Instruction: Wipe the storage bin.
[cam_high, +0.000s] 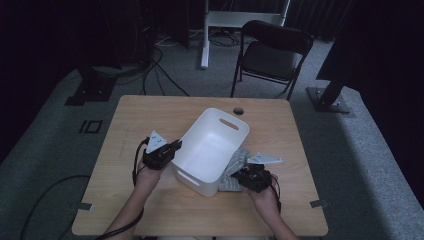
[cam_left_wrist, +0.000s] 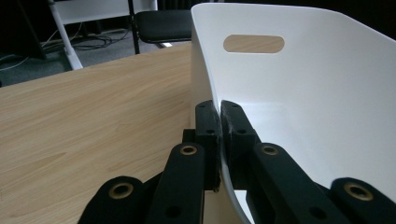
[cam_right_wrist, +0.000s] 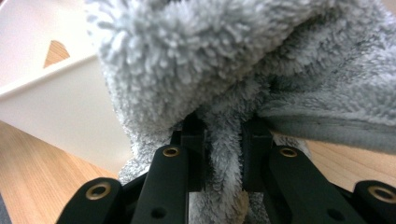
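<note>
Nearest the high camera were the person's two forearms, rising from the bottom edge, one to each side of a white basket (cam_high: 212, 150) on the wooden table (cam_high: 150, 120).

On the left, the left gripper (cam_high: 172, 148) was clamped on the basket's left wall. The left gripper view showed its two black jaws pinched onto the thin white rim (cam_left_wrist: 219, 105), one outside and one inside, with no gap left. The basket was tipped, its open mouth turned up and toward the left, and its long axis ran from the near handle slot (cam_high: 187, 177) away to the far handle slot (cam_high: 229, 124).

On the right, just beside the basket's right wall, lay a grey fleecy towel (cam_high: 235, 167), bunched on the table and touching that wall. The right gripper (cam_high: 241, 179) was closed on a fold of it; in the right gripper view a strip of the pile (cam_right_wrist: 224, 140) was squeezed between the jaws, with the basket's wall (cam_right_wrist: 60, 107) close behind on the left.

The towel therefore sat outside the basket, to its right, with the high right wall between it and the opening. To my judgement the right hand, being the one that held the cloth, would have had to lift it up and leftward over that rim, while the left hand steadied the basket.
</note>
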